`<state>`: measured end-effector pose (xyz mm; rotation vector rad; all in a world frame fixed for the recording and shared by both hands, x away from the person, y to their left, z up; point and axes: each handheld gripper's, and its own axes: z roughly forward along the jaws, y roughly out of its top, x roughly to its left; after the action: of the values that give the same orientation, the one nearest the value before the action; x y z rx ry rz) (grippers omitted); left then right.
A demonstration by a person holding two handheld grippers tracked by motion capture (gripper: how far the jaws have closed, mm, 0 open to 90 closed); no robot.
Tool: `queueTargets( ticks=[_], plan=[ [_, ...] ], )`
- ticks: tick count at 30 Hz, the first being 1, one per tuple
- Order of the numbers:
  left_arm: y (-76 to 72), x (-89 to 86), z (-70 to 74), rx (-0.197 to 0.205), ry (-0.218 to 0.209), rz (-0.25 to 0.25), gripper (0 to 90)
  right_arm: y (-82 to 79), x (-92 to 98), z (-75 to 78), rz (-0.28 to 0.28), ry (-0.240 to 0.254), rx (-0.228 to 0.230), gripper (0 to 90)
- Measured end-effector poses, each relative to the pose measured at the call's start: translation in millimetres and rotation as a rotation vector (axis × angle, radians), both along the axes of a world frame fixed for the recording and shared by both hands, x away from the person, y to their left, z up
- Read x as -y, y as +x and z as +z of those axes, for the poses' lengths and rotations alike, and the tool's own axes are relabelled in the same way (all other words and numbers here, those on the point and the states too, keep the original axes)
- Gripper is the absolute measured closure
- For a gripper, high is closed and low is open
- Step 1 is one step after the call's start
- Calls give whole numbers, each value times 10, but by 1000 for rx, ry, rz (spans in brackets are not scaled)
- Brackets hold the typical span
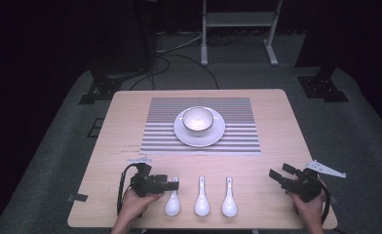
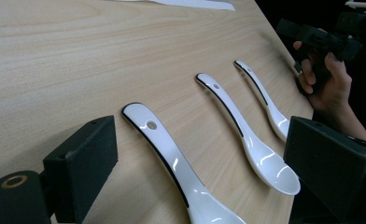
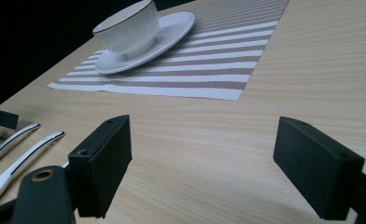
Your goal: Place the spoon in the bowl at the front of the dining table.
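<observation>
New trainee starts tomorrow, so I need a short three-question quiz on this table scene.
1. How many spoons lie along the table's near edge?
2. True or false: the bowl stands on a plate on the striped mat.
3. Which spoon lies between the jaws of the left gripper: A the left spoon, B the middle one, C the right one?

Key: 1. Three. 2. True. 3. A; the jaws are open and not yet touching it.
</observation>
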<state>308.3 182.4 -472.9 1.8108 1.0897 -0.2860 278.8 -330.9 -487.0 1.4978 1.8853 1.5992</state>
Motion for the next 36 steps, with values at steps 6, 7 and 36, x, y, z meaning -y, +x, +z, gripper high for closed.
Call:
queueTargets(
  ticks=[6, 7, 36],
  plan=[
    [-12, 65, -33, -4, 13, -11, 170, -2, -9, 2, 6, -7, 1, 183],
    [-11, 75, -36, -2, 14, -19, 190, -2, -8, 2, 6, -7, 1, 183],
    [-49, 592, 131, 179, 488, -146, 805, -7, -19, 6, 3, -19, 10, 183]
  ],
)
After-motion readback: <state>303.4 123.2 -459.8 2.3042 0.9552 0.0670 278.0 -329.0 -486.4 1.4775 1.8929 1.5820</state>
